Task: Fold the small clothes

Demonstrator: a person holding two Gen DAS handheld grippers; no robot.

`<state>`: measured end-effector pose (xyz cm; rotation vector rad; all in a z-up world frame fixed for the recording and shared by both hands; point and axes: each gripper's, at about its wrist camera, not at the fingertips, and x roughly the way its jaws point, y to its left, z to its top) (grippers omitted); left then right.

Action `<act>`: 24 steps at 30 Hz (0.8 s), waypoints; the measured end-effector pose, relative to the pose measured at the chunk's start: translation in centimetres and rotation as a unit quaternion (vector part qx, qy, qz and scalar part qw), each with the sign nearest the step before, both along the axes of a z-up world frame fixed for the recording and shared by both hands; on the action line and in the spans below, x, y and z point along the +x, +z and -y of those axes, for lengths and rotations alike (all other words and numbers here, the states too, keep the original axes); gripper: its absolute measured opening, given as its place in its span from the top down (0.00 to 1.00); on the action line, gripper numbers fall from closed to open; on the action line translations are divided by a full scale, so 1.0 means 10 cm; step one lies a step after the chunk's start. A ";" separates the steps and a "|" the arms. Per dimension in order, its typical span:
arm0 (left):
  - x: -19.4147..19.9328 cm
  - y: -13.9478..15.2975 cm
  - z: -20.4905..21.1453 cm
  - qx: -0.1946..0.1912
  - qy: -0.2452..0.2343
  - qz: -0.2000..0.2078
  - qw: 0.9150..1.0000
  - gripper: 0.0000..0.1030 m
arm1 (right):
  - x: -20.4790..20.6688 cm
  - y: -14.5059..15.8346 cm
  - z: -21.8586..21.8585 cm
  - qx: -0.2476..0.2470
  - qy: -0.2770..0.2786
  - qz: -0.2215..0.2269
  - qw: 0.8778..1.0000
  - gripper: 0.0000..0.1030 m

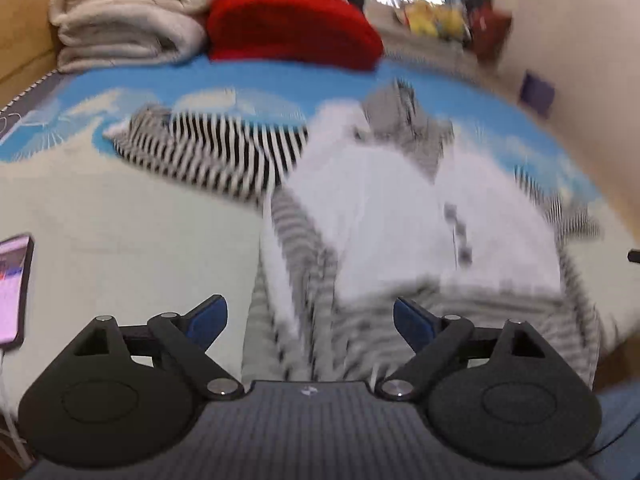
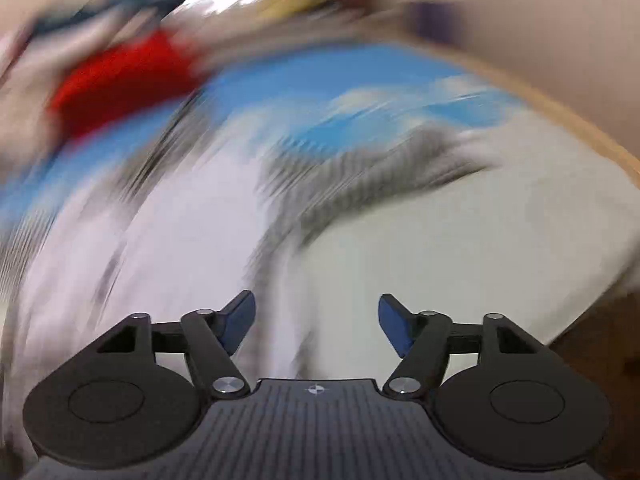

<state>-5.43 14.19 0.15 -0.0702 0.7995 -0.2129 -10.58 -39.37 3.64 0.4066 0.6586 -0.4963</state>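
A small white garment with grey-striped sleeves and hem point(image 1: 400, 216) lies spread on the bed, blurred in the left wrist view. My left gripper point(image 1: 310, 316) hangs above its near striped edge, jaws wide open, nothing between the blue pads. A black-and-white striped garment point(image 1: 224, 152) lies further back on the left. The right wrist view is heavily smeared; the white garment point(image 2: 180, 240) shows as a pale sweep with a grey-striped part point(image 2: 360, 176). My right gripper point(image 2: 316, 320) is open over it, and its pads hold nothing.
The bed cover point(image 1: 120, 208) is pale with a blue printed band at the back. A stack of cream towels point(image 1: 128, 16) and a red folded item point(image 1: 288, 28) sit at the far edge. A lit phone point(image 1: 14, 288) lies at the left. A beige wall point(image 1: 580, 60) stands on the right.
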 end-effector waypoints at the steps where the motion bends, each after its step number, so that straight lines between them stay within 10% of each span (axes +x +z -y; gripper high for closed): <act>1: 0.11 0.02 0.01 -0.007 0.013 0.007 1.000 0.10 | 0.11 -0.06 0.31 0.013 -0.058 0.014 0.998 0.33; 6: 0.73 -0.16 0.06 -0.016 0.092 0.024 0.995 0.10 | 0.57 -0.63 1.65 0.098 -0.234 0.026 0.967 0.57; 10: 1.13 -0.42 0.10 -0.032 0.128 0.008 0.991 0.10 | 0.87 -1.07 2.17 0.183 -0.282 0.060 0.940 0.57; 14: 1.36 -0.63 0.09 -0.035 0.161 -0.009 0.986 0.10 | 1.31 -1.17 2.21 0.138 -0.250 0.073 0.956 0.43; 16: 1.44 -0.69 0.11 -0.031 0.167 -0.015 0.985 0.10 | 1.52 -1.14 2.17 0.087 -0.223 0.021 0.971 0.91; 17: 1.47 -0.70 0.10 -0.025 0.165 -0.015 0.986 0.10 | 1.55 -1.11 2.15 0.055 -0.226 -0.020 0.972 0.98; 24: 1.54 -0.67 0.18 -0.029 0.166 -0.009 0.986 0.10 | 0.88 -1.08 2.17 0.012 -0.266 -0.082 0.960 0.88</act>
